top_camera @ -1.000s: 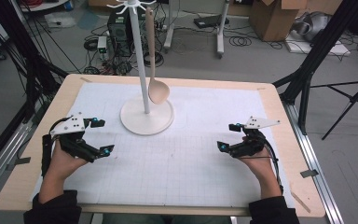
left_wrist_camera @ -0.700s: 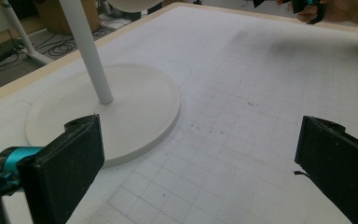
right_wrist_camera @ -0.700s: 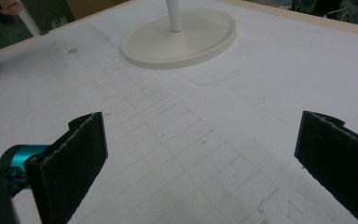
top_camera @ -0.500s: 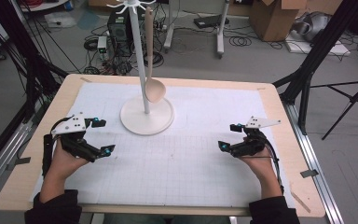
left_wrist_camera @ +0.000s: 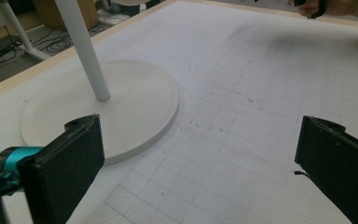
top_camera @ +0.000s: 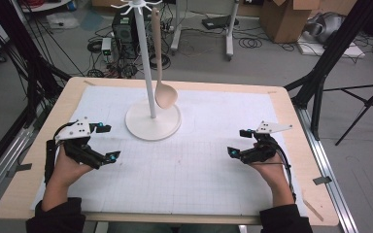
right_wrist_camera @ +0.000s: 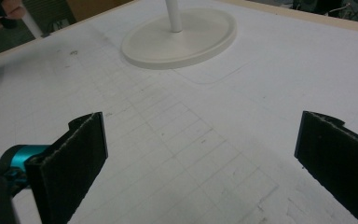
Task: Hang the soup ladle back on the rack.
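A white stand with a round base and a tall pole rises at the back middle of the table; its base also lies ahead in the left gripper view and the right gripper view. A wooden spoon hangs from a hook at the pole's top, bowl down, just above the base. My left gripper rests at the left, open and holding nothing, its jaws wide apart. My right gripper rests at the right, open too, nothing between its jaws.
A white gridded mat covers most of the wooden table. Beyond the far edge, the floor holds cables, a computer tower, cardboard boxes and black frame legs. A tripod stands to the right.
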`<act>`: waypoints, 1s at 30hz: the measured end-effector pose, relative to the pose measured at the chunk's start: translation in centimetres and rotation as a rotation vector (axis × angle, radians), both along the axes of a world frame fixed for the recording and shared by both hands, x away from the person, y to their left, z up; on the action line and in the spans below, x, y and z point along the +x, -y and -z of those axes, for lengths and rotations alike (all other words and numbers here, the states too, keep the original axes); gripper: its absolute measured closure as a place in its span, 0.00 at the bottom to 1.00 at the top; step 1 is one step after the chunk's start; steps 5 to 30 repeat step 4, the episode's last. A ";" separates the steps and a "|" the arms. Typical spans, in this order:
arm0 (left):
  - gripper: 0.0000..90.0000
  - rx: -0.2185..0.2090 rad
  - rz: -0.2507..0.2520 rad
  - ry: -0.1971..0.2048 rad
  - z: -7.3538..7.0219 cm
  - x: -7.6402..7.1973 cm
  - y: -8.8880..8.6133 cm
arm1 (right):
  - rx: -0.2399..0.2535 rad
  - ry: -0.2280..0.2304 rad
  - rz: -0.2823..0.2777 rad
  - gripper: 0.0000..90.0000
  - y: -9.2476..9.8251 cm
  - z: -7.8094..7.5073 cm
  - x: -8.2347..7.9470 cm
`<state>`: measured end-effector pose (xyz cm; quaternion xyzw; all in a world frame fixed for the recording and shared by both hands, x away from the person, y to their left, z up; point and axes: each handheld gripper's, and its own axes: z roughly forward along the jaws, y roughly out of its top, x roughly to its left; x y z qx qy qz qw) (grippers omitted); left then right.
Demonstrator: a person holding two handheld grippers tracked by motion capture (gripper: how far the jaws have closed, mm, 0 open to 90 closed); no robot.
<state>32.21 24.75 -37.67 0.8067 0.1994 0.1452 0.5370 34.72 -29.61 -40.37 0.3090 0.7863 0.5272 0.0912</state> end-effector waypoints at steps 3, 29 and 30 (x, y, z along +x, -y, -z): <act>0.02 -0.002 -0.004 0.004 -0.1 0.0 -0.2 | -0.010 -0.004 -0.004 0.01 -0.1 0.1 0.0; 0.02 -0.006 -0.005 0.005 -0.1 0.0 -0.2 | -0.012 -0.010 -0.002 0.01 -0.1 0.1 0.0; 0.02 -0.006 -0.005 0.005 -0.1 0.0 -0.2 | -0.012 -0.010 -0.002 0.01 -0.1 0.1 0.0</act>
